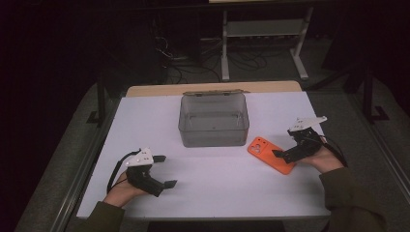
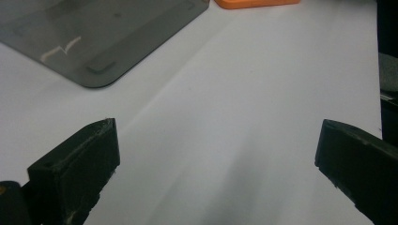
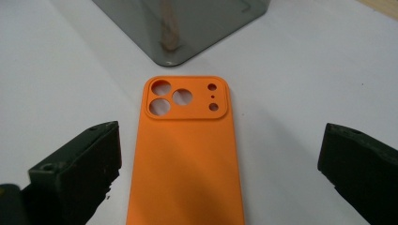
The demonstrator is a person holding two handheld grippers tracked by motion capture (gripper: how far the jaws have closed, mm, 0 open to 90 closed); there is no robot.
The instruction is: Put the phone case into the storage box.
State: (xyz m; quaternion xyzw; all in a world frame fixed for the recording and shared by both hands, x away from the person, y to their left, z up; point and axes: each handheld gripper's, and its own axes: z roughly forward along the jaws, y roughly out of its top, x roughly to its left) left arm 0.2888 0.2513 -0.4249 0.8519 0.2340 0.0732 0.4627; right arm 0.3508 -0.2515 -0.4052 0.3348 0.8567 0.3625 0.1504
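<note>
Barely started: right gripper (image 1: 285, 153) hovers, fingers apart, over the orange phone case (image 3: 187, 154), nothing's in the grey box (image 1: 213, 121) yet, left gripper (image 1: 164, 171) open too.

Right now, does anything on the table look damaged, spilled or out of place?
Nothing stands out. The orange phone case lies flat, camera side up, between the open jaws of the right gripper. The grey box stands upright, open and empty. No spill shows on the white table.
</note>
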